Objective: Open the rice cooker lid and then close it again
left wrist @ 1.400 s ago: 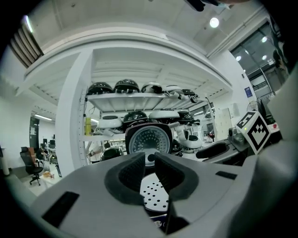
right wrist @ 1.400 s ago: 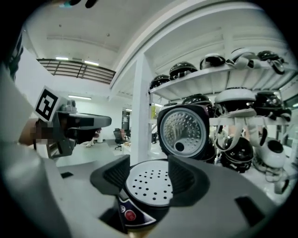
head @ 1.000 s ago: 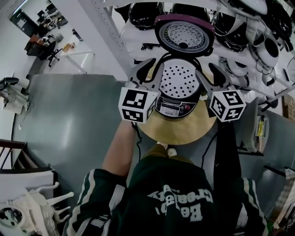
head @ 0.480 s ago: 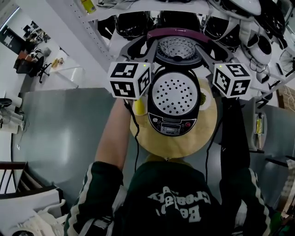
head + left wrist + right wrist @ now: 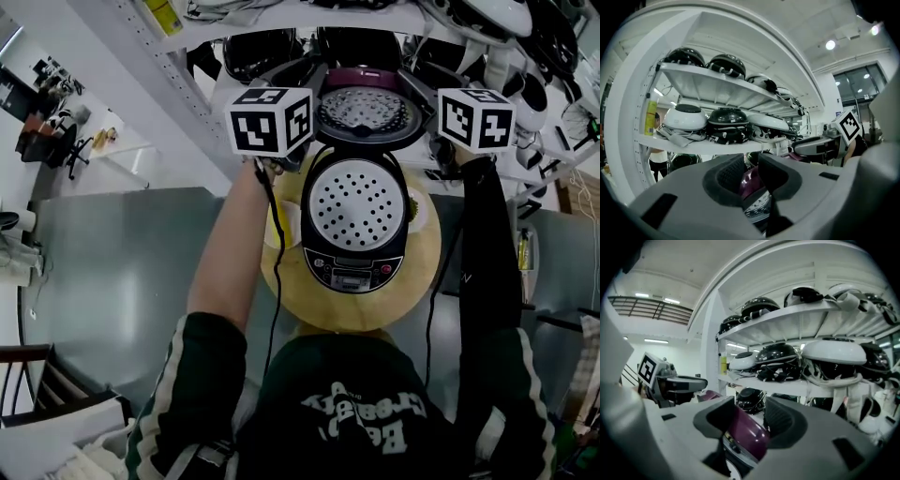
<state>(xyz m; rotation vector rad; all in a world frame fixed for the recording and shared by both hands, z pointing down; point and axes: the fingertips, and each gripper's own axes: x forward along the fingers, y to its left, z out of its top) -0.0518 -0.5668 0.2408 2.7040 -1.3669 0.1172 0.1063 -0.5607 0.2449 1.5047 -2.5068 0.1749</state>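
The rice cooker (image 5: pixel 356 246) sits on the round table (image 5: pixel 286 286). Its purple lid (image 5: pixel 364 111) stands straight up at the back, so we can see the white tray with holes (image 5: pixel 356 202) inside. The opening part looks done. The closing part is still left.

We hold both grippers up at the lid, one on each side. The left gripper (image 5: pixel 752 173) is closing. Its jaws are narrow and seem to pinch the lid's rim. The right gripper (image 5: pixel 750 420) is closing too. Its jaws are wider and the purple rim sits between them, but we think they do not squeeze it yet. Next we must tip the lid down and press it shut
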